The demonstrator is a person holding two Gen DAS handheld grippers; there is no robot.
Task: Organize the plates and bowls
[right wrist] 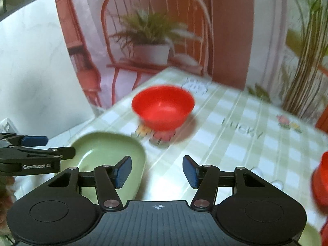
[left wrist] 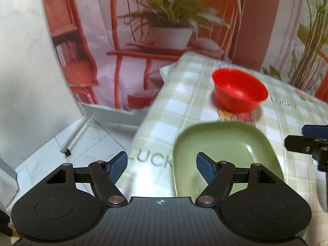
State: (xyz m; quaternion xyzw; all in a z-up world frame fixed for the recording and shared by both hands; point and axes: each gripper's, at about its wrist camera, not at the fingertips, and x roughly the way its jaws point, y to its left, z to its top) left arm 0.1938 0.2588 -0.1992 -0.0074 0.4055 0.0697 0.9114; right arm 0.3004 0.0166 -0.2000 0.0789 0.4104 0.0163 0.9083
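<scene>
Green and shallow, the plate (left wrist: 223,153) fills the left wrist view at about four o'clock, and the left gripper (left wrist: 162,167) hangs spread and empty over its near-left rim, probably lining up a grab; the red bowl (left wrist: 239,90) sits beyond at one o'clock on the checked tablecloth (left wrist: 184,94). From the right wrist view, the right gripper (right wrist: 156,171) is likewise spread, holding nothing, aimed toward the bowl at twelve o'clock, plate at nine.
</scene>
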